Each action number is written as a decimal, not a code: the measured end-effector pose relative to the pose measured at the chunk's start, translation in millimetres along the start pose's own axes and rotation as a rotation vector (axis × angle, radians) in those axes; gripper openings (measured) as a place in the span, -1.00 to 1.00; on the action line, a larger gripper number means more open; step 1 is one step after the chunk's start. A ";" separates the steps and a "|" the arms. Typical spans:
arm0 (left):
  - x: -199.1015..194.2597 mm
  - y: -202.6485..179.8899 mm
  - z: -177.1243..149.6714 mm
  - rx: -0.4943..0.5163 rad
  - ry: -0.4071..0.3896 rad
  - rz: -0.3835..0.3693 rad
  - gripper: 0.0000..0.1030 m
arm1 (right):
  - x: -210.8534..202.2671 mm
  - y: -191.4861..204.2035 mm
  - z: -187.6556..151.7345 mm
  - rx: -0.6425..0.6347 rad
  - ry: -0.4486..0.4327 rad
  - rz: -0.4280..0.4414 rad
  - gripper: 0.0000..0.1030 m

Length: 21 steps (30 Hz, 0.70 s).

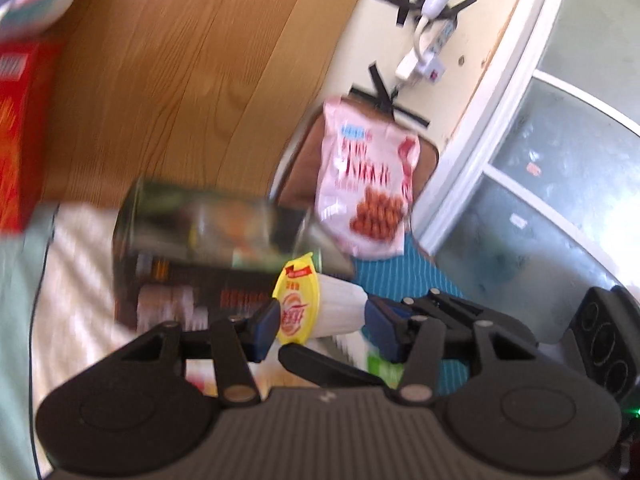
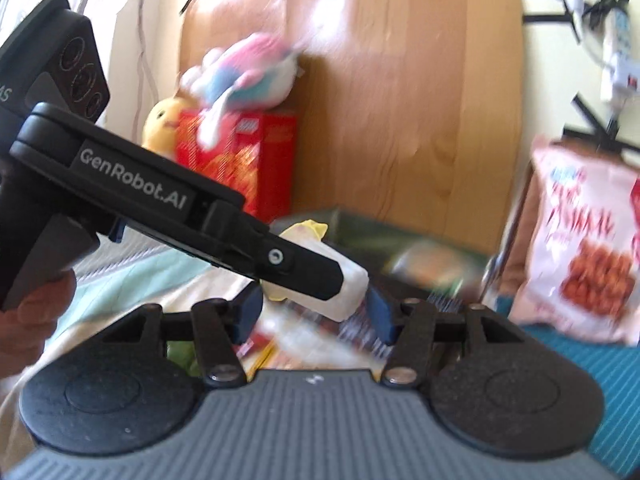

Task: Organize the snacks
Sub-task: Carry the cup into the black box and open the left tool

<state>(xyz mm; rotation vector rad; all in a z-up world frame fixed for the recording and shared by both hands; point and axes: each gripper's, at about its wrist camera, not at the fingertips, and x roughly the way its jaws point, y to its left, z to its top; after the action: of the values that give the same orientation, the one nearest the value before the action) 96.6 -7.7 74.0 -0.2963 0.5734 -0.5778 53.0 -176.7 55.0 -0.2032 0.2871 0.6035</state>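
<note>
My left gripper (image 1: 322, 326) is shut on a small white cup with a yellow foil lid (image 1: 316, 308), held on its side above the bed. The cup (image 2: 344, 284) also shows in the right wrist view, with the left gripper's finger (image 2: 288, 260) across it. My right gripper (image 2: 314, 312) is open just below the cup, its blue pads either side of it. A dark green snack box (image 1: 208, 240) lies behind the cup. A pink snack bag (image 1: 368, 176) leans at the back right; it also shows in the right wrist view (image 2: 580, 256).
A red snack box (image 2: 240, 156) stands against the wooden headboard (image 1: 192, 72), with soft toys (image 2: 244, 68) on and beside it. A teal striped cloth (image 1: 408, 276) lies under the pink bag. A power strip (image 1: 432, 48) is taped to the wall. Loose packets lie below my grippers.
</note>
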 end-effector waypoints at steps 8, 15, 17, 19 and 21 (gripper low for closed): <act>39.4 19.5 34.7 -0.108 -0.042 0.100 0.08 | 45.1 -35.4 17.5 0.115 0.009 -0.151 0.32; -16.4 46.6 -3.8 -0.153 -0.082 0.093 0.17 | 5.4 -20.0 -7.6 0.147 -0.003 -0.010 0.38; -33.5 62.9 -19.1 -0.193 -0.078 0.122 0.19 | 2.8 -10.4 -17.3 0.137 0.045 0.040 0.38; -50.9 79.8 -38.2 -0.241 -0.068 0.167 0.19 | 3.2 -2.5 -24.8 0.139 0.097 0.084 0.38; -64.0 92.0 -53.8 -0.279 -0.060 0.202 0.19 | 7.5 2.8 -30.8 0.147 0.143 0.119 0.38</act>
<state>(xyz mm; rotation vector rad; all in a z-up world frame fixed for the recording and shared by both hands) 60.4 98.1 19.5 -0.5107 0.6178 -0.2925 50.9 -178.8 23.4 -0.0880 0.4824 0.6844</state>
